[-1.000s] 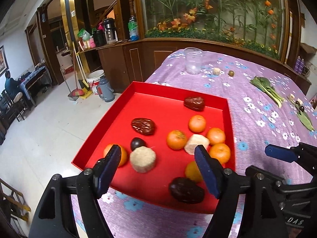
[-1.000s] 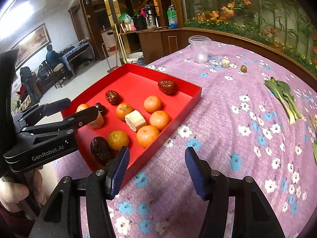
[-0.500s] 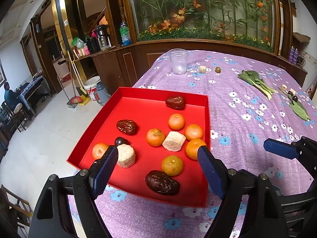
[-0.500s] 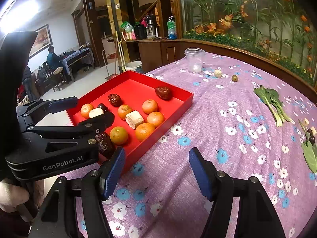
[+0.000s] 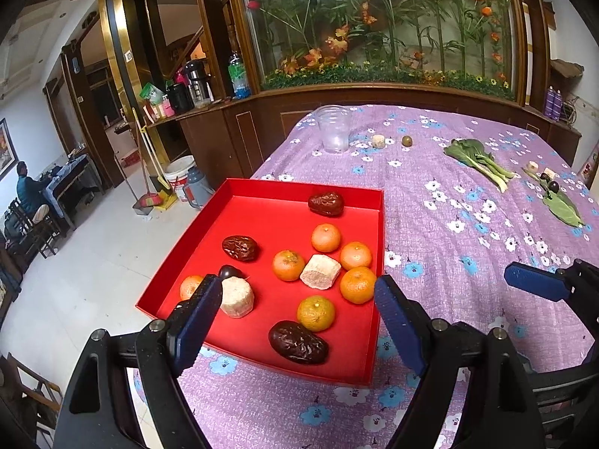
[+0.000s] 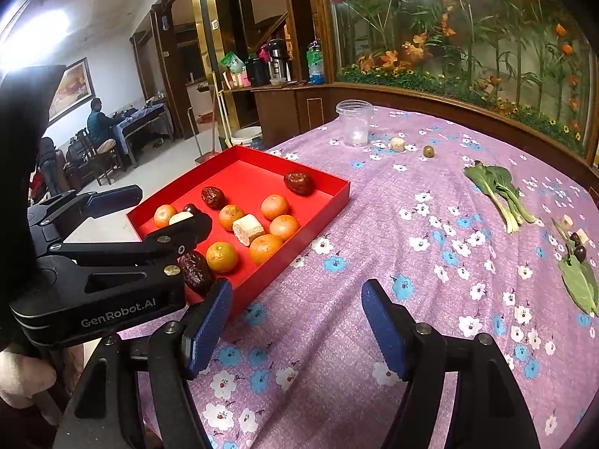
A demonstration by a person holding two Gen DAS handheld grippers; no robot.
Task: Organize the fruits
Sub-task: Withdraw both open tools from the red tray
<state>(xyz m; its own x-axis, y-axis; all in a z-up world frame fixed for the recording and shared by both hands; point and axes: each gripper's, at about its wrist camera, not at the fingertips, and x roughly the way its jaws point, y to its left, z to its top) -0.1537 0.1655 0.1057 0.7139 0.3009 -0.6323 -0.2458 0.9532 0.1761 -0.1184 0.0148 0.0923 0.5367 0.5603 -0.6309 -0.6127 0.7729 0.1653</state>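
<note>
Tray (image 5: 378, 232): red, on table (image 5: 468, 232); holds oranges (image 5: 357, 285), dates (image 5: 298, 342), pale chunks. Oranges: light, round, apt to roll, likely soft-skinned; grip across middle. Left gripper (image 5: 295, 321), right gripper (image 6: 295, 327): jaws spread, just widened, nothing between.

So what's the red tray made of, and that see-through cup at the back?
The red tray looks like matte cardboard: thin, straight folded walls with sharp corners and no shine. The cup looks like thin clear plastic, since you can see the tablecloth through it, though glass can't be ruled out.
</note>
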